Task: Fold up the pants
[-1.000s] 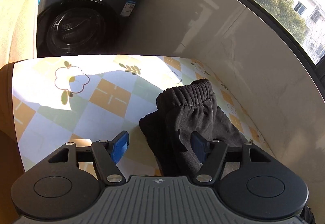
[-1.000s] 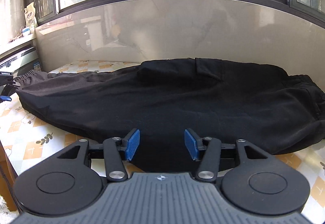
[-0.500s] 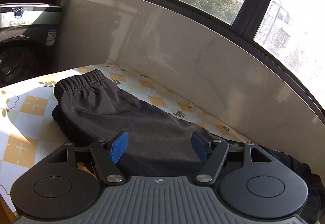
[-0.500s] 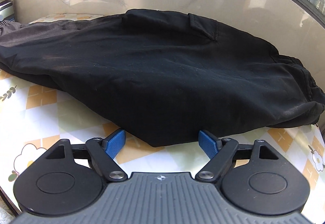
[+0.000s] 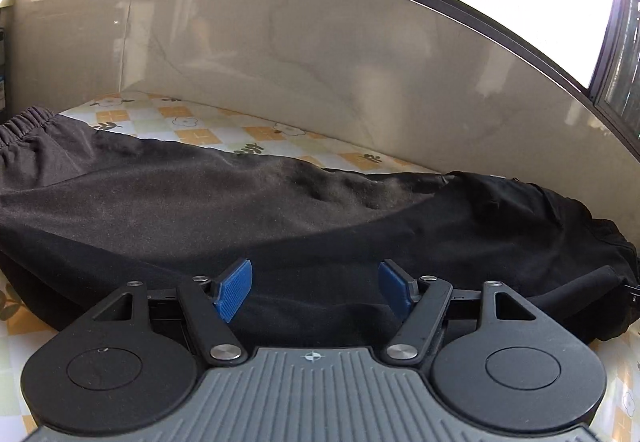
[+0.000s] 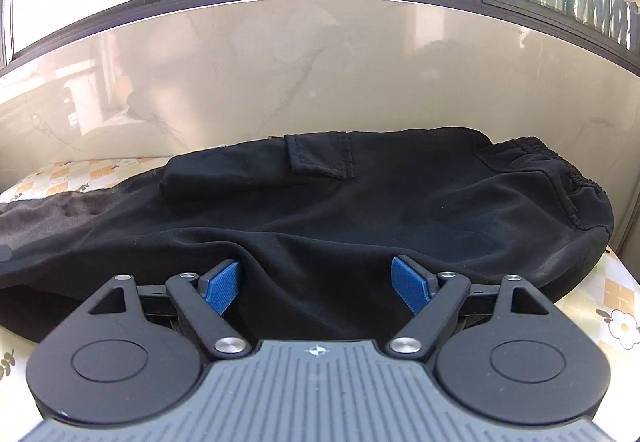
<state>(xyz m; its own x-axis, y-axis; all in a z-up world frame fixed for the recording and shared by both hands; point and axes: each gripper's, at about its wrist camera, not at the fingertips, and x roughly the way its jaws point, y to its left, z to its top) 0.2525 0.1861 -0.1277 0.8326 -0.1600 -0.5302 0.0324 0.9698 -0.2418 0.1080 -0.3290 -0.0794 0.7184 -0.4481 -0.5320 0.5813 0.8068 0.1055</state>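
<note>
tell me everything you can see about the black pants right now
The black pants look like soft, matte cotton. They lie lengthwise along the checked floral tablecloth, close to the beige marble-look wall. A flapped cargo pocket faces up, a gathered elastic waistband sits at the right end, and a gathered cuff at the left end. The near edge bunches into a fold. The open left gripper and open right gripper both straddle that near edge, gripping nothing.

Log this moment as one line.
pants: laid lengthwise on tablecloth | left claw: open at near edge | right claw: open at near edge | fold: not started
</note>
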